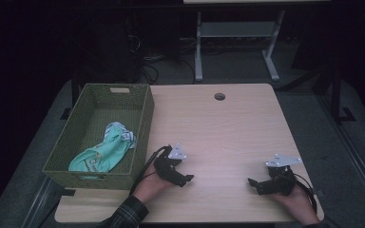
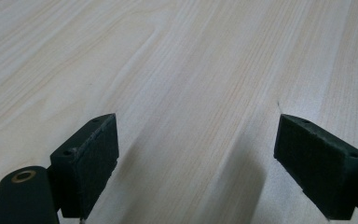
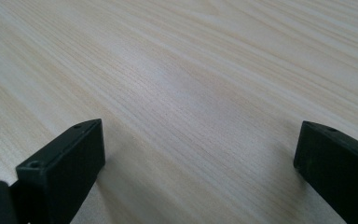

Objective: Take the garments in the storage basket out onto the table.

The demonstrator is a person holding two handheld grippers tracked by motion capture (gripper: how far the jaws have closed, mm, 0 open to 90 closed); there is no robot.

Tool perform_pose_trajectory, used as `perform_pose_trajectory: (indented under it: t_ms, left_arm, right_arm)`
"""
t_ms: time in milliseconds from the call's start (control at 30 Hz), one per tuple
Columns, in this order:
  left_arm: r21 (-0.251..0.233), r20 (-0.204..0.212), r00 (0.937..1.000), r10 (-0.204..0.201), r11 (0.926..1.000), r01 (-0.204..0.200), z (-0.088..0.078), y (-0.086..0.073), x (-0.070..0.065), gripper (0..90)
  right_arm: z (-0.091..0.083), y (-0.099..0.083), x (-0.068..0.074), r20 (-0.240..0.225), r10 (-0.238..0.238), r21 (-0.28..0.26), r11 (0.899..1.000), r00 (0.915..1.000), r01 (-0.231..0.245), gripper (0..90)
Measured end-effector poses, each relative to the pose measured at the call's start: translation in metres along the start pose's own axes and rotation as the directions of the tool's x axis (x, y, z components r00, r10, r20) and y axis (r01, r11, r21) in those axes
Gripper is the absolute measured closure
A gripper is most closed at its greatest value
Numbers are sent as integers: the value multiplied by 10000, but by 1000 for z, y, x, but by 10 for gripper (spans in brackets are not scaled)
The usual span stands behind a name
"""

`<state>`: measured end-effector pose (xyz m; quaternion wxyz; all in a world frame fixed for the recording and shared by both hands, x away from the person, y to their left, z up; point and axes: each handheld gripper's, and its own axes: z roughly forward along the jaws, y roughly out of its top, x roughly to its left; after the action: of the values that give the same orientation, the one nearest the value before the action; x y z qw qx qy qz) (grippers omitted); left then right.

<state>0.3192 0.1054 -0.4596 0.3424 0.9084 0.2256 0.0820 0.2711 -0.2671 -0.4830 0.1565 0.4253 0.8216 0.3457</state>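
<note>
A: Item one, the surface?

B: Table [image 1: 228,123], pale wood-grain laminate, smooth, rectangular with rounded corners, one round cable hole [image 1: 219,96] near the far edge. In the gripper views the grain runs in fine straight lines.

A: Containers?

B: One woven basket [image 1: 142,128], olive green, rectangular, tight weave, sitting at the table's left edge and overhanging it. A small pale label on its far wall; the writing is too small to read.

A: Contents?

B: One crumpled garment [image 1: 105,152], mint-green soft cloth with a paler striped part at its far end. It lies along the basket floor toward the near right corner. Possibly a small shirt, though the dim picture does not settle that.

A: Tools?

B: Left gripper [image 1: 185,180], black, grey three-cornered plate on top, held in the person's left hand [image 1: 153,185] just beside the basket's near right corner, low over the table. Jaws spread wide, bare wood between the flat dark pads, nothing gripped. Right gripper [image 1: 252,183], same make, in the right hand [image 1: 292,202] near the table's right front edge, well apart from the left one. Jaws likewise wide apart, holding nothing.
</note>
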Motion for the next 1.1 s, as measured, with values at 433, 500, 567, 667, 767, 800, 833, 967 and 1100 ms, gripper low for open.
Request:
perform_pose_trajectory:
  t_ms: [433,500,567,667,767,800,833,967,1100]
  left_arm:
    - [-434,185,9989,-424,9981,432,-9,4,3,133]
    - [-419,205,9988,-455,9980,464,-11,5,3,134]
    - [-410,217,9987,-470,9980,478,-11,5,3,134]
    - [-452,217,9985,-511,9976,520,-12,6,3,134]
    - [-389,246,9981,-564,9976,573,-13,7,4,134]
    - [-389,246,9981,-564,9976,573,-13,7,4,134]
    - [-389,232,9980,-580,9975,589,-13,7,4,134]
    - [-351,249,9979,-593,9976,602,-15,9,4,135]
    - [-356,253,9975,-667,9971,675,-15,10,3,135]
  right_arm:
    - [0,0,0,-1,-11,-7,10000,10000,11,14]
    - [0,0,0,1,-15,-7,10000,10000,15,14]
    - [0,0,0,1,-13,-10,10000,10000,13,14]
    - [0,0,0,-1,-11,-8,10000,10000,11,14]
    - [0,0,0,2,-7,-6,10000,10000,7,14]
    - [0,0,0,2,-7,-6,10000,10000,7,14]
    - [0,0,0,-2,-13,-9,10000,10000,13,14]
    - [0,0,0,0,-12,-10,10000,10000,12,14]
    - [0,0,0,1,-15,-10,10000,10000,15,14]
